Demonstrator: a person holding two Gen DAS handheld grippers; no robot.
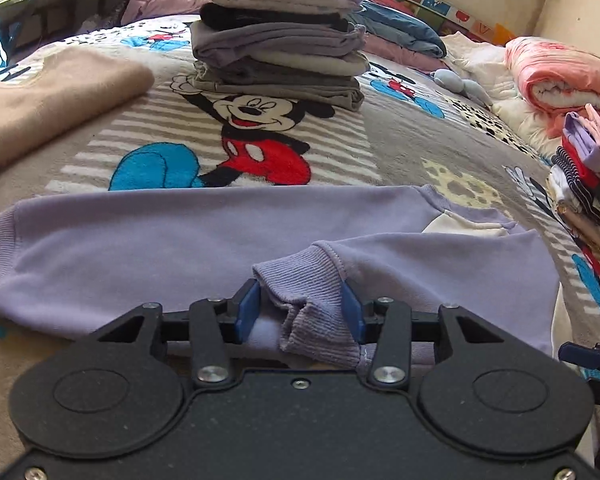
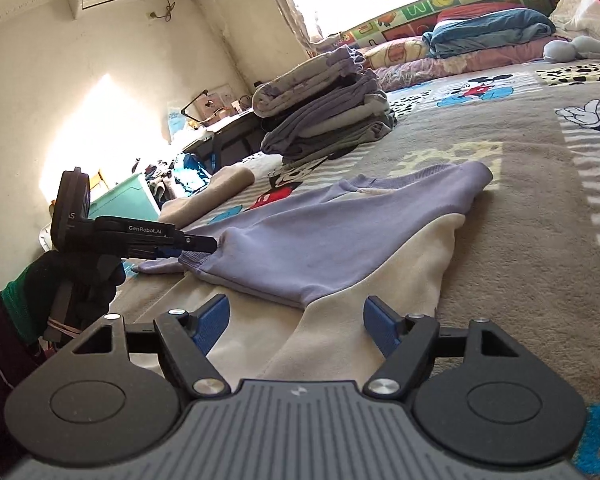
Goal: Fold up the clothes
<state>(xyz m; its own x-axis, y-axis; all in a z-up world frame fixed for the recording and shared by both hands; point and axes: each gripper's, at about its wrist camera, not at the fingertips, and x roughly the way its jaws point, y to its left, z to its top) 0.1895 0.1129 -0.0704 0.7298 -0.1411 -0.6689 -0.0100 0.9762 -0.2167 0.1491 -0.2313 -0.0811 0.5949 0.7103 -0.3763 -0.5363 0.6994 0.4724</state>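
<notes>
Lilac sweatshirt (image 1: 148, 240) flat on bed (image 1: 412, 140), lower centre of frame. Left tool (image 1: 300, 308) clamped on ribbed cuff (image 1: 300, 280). Right tool (image 2: 296, 326) spread, empty, over cream panel (image 2: 380, 280). Risk: cuff grip apparently shallow; sleeve may slip mid-fold.

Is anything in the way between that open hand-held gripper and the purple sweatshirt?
Nothing visible. The right hand-held gripper is open just above the lilac sweatshirt's cream part, with only bare fabric ahead. The left hand-held gripper already pinches the ribbed cuff.
</notes>
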